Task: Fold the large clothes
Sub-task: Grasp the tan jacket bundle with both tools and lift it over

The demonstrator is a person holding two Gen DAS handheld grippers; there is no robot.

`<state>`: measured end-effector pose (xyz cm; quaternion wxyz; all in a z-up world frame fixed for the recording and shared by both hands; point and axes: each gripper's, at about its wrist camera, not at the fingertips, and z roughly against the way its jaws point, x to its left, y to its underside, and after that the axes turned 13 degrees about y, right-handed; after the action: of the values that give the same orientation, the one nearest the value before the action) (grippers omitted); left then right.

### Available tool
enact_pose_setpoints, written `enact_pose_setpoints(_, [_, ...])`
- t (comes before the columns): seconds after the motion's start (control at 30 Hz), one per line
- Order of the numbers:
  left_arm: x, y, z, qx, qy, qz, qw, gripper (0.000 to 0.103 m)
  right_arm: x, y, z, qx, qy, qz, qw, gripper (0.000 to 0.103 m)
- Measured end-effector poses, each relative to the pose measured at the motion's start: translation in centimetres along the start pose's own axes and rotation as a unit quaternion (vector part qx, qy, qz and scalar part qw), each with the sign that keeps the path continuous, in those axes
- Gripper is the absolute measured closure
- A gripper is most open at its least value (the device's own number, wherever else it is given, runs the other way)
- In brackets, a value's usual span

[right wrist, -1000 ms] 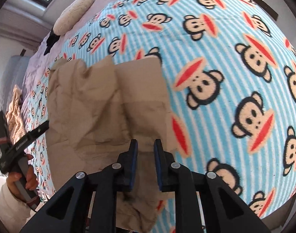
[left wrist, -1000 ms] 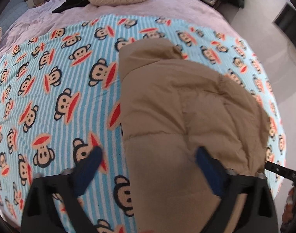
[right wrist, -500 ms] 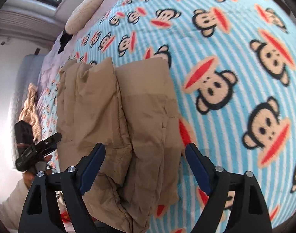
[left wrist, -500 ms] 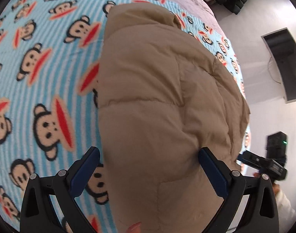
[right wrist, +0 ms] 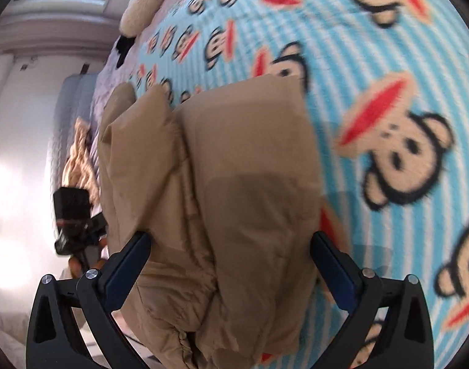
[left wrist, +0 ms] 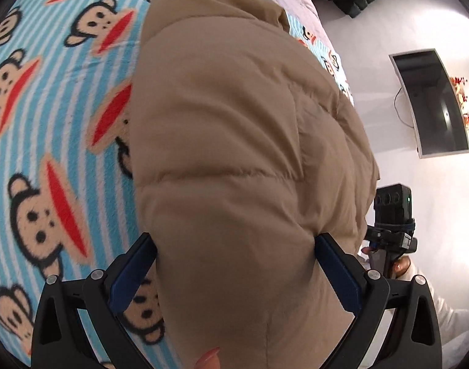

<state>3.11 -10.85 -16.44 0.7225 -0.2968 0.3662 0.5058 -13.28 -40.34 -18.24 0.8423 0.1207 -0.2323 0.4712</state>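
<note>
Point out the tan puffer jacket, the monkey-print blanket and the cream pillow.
tan puffer jacket (left wrist: 234,153): left wrist view, middle of a quilted panel.
monkey-print blanket (right wrist: 372,70): right wrist view, bare striped patch.
cream pillow (right wrist: 145,3): right wrist view, centre of its face.

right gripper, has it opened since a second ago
Yes. The right gripper was nearly shut a second ago; now its fingers stand wide apart, straddling the tan jacket on the monkey blanket.
</note>
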Motion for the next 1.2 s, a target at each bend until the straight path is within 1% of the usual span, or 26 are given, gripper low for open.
enact_pose_setpoints(0.07, [0.2,-0.2,-0.6,0.004,-0.001,-0.001,1.0000,0.001,0.2,-0.5,-1.2,0.014,0.022,0.015,1.000,0.000])
enact_pose_setpoints(0.1, [0.5,-0.3,-0.8,0.006,0.003,0.000,1.0000,0.001,0.1,-1.0,-1.8,0.020,0.026,0.017,0.999,0.000])
enact_pose_setpoints(0.2, [1.2,-1.1,-1.9,0.008,0.022,0.019,0.9995,0.001,-0.2,-1.8,-3.1,0.043,0.000,-0.003,0.999,0.000])
enact_pose_setpoints(0.3, [1.2,-1.2,-2.8,0.003,0.035,0.039,0.9987,0.001,0.4,-2.2,-3.8,0.044,-0.035,-0.011,0.998,0.000])
enact_pose_setpoints(0.37, [0.8,-1.1,-3.2,-0.002,0.028,0.040,0.9988,0.001,1.0,-2.3,-4.3,0.045,-0.056,-0.017,0.997,0.001])
enact_pose_setpoints(0.4, [0.4,-1.1,-3.2,-0.008,0.022,0.040,0.9989,0.004,1.3,-2.3,-4.5,0.046,-0.061,-0.021,0.997,0.004])
enact_pose_setpoints(0.43, [0.0,-1.0,-3.2,-0.013,0.016,0.038,0.9991,0.011,1.5,-2.2,-4.7,0.046,-0.063,-0.025,0.997,0.014])
enact_pose_setpoints(0.47, [-0.6,-0.9,-3.0,-0.020,0.010,0.034,0.9992,0.015,1.5,-2.0,-4.7,0.045,-0.067,-0.028,0.996,0.028])
enact_pose_setpoints(0.5, [-1.0,-0.8,-2.7,-0.025,0.010,0.030,0.9992,0.022,1.7,-1.8,-4.4,0.037,-0.074,-0.032,0.996,0.034])
enact_pose_setpoints(0.53, [-0.9,-0.6,-2.3,-0.028,0.011,0.028,0.9992,0.027,1.9,-1.8,-4.0,0.032,-0.078,-0.030,0.996,0.046])
enact_pose_setpoints(0.57, [-1.3,-0.6,-1.8,-0.031,0.014,0.024,0.9991,0.029,2.1,-1.6,-3.6,0.026,-0.080,-0.027,0.996,0.054])
enact_pose_setpoints(0.63, [-2.1,-0.6,-1.1,-0.036,0.016,0.014,0.9991,0.032,3.1,-1.2,-2.8,0.017,-0.079,-0.018,0.997,0.057])
enact_pose_setpoints(0.7, [-2.9,-0.7,0.0,-0.046,0.019,0.000,0.9988,0.032,4.4,-1.2,-2.3,0.010,-0.076,-0.009,0.997,0.057])
enact_pose_setpoints(0.77, [-3.4,-1.0,1.6,-0.060,0.027,-0.008,0.9978,0.032,6.0,-1.3,-1.9,0.000,-0.081,-0.004,0.997,0.057])
enact_pose_setpoints(0.87, [-3.3,-2.0,4.5,-0.079,0.032,-0.018,0.9962,0.032,8.6,-1.7,-1.4,-0.016,-0.091,0.001,0.996,0.057])
enact_pose_setpoints(0.93, [-2.9,-2.7,6.7,-0.088,0.031,-0.028,0.9952,0.032,11.1,-2.2,-1.7,-0.024,-0.092,0.007,0.995,0.057])
enact_pose_setpoints(1.07, [-0.8,-5.0,11.9,-0.104,0.024,-0.042,0.9934,0.032,16.6,-3.5,-3.6,-0.039,-0.099,0.017,0.994,0.057])
enact_pose_setpoints(1.13, [0.8,-6.3,14.8,-0.112,0.014,-0.045,0.9926,0.032,20.0,-4.4,-5.6,-0.043,-0.101,0.020,0.994,0.057])
enact_pose_setpoints(1.2, [3.4,-7.9,18.1,-0.118,0.004,-0.042,0.9921,0.032,23.1,-5.5,-7.8,-0.045,-0.102,0.022,0.994,0.057])
